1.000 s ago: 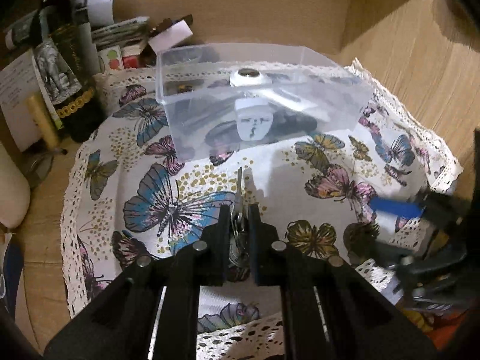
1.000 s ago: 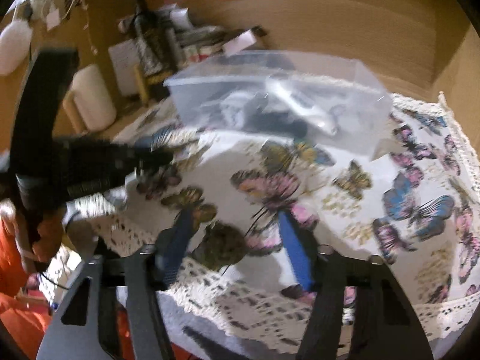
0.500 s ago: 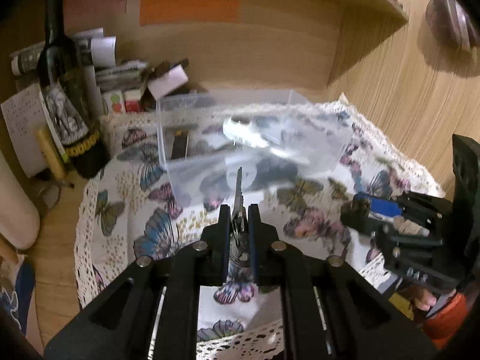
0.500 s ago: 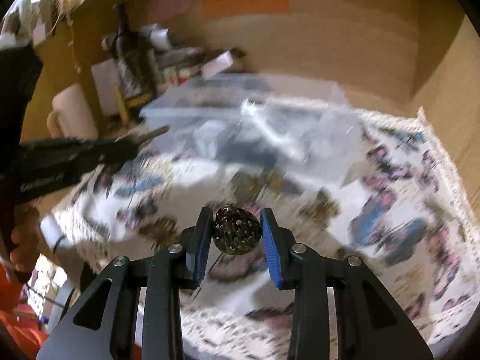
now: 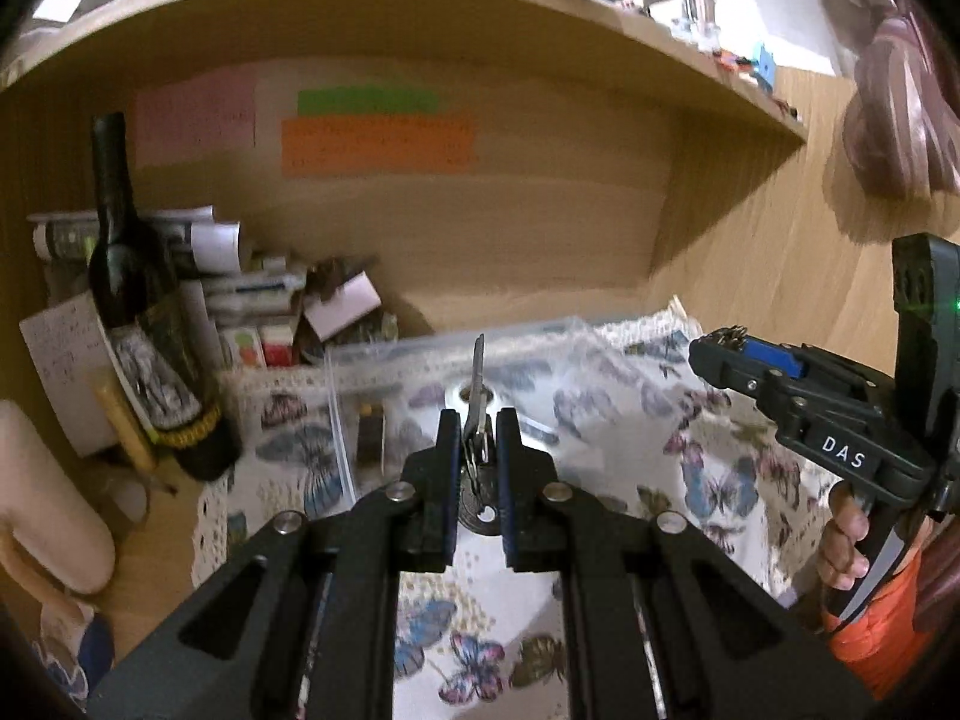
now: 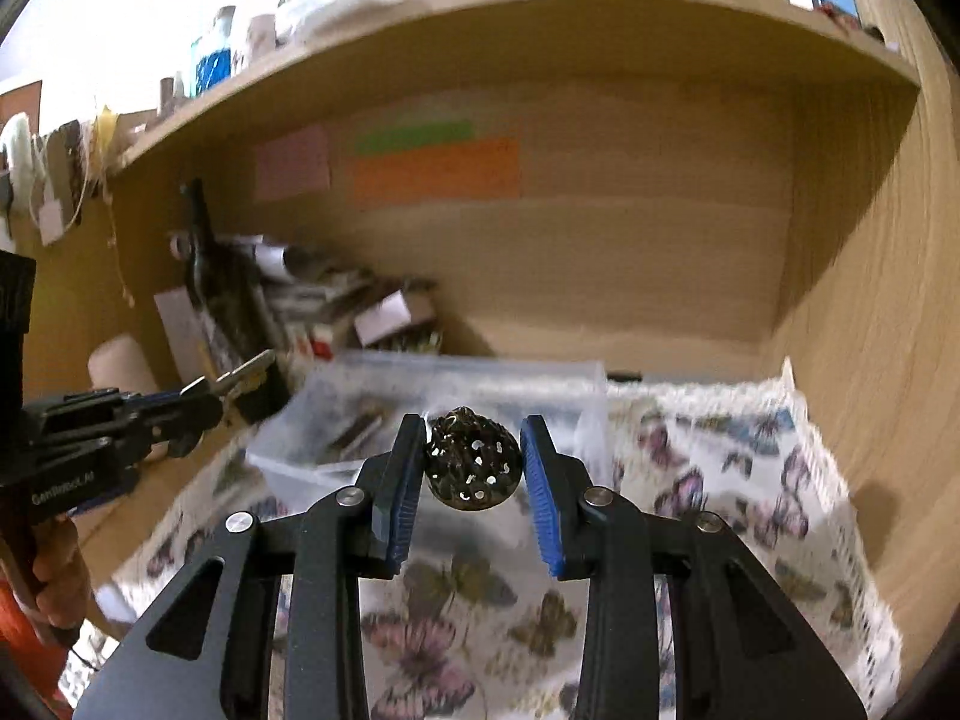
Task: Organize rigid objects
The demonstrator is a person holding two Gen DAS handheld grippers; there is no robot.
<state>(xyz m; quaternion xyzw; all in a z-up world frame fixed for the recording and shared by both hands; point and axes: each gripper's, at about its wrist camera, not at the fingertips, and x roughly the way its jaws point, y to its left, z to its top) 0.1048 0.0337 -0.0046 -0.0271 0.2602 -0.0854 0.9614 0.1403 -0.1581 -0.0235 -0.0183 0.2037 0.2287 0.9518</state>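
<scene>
Place: in a wooden shelf alcove, above a butterfly-print cloth (image 5: 708,468) edged with lace, both tools are raised over a clear plastic bin (image 6: 480,396).

Left gripper (image 5: 479,438): pinching a bunch of keys (image 5: 478,396), one blade pointing up past the fingertips, the heads and ring wedged between the pads.

Right gripper (image 6: 474,462): clamped on a small perforated metal ball (image 6: 474,459), dark bronze and pierced all over, held at its widest part between blue ribbed pads (image 6: 399,504).

Where the goods are: both items hang in the air, in front of and a little above the bin, which sits on the cloth and already holds several dark items too blurred to name.

Handling, keys: stiff, flat, probably light; loose on the ring, so they are likely to swing or pivot. The grip across the heads looks the surer place.

Handling, ball: rigid and round, likely hollow and light; a curved metal skin may slip from flat pads, so a hold across the middle seems right, with moderate squeeze.

Backdrop: a dark wine bottle (image 5: 138,324) stands at the left among papers and boxes; coloured notes (image 6: 435,171) are stuck to the rear panel.

Likely step: carrying both pieces to the bin for release.
</scene>
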